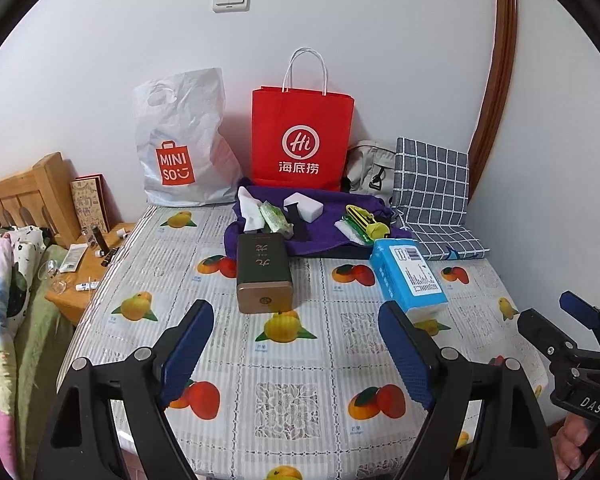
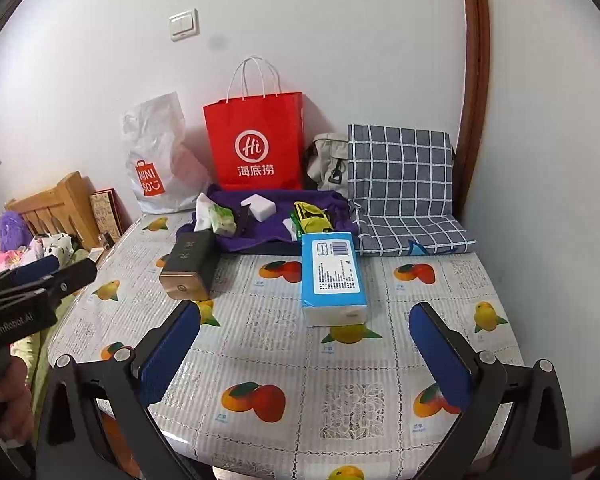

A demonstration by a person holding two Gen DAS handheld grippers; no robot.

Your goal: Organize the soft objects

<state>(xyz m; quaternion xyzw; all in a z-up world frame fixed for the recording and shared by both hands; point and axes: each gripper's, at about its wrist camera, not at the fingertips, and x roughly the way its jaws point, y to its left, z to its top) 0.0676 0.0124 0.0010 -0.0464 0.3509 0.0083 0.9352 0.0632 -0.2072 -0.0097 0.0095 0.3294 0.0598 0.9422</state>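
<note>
Tissue pack (image 2: 334,280) lies on the table (image 2: 380,360), both grippers' jaws wide and empty.

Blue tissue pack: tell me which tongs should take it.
Right. The blue tissue pack lies straight ahead between the open right tongs; for the left tongs it sits off to the side.

Both wrist views near table (image 1: 228,364) front edge, angled down; share probably whole tabletop.
</note>
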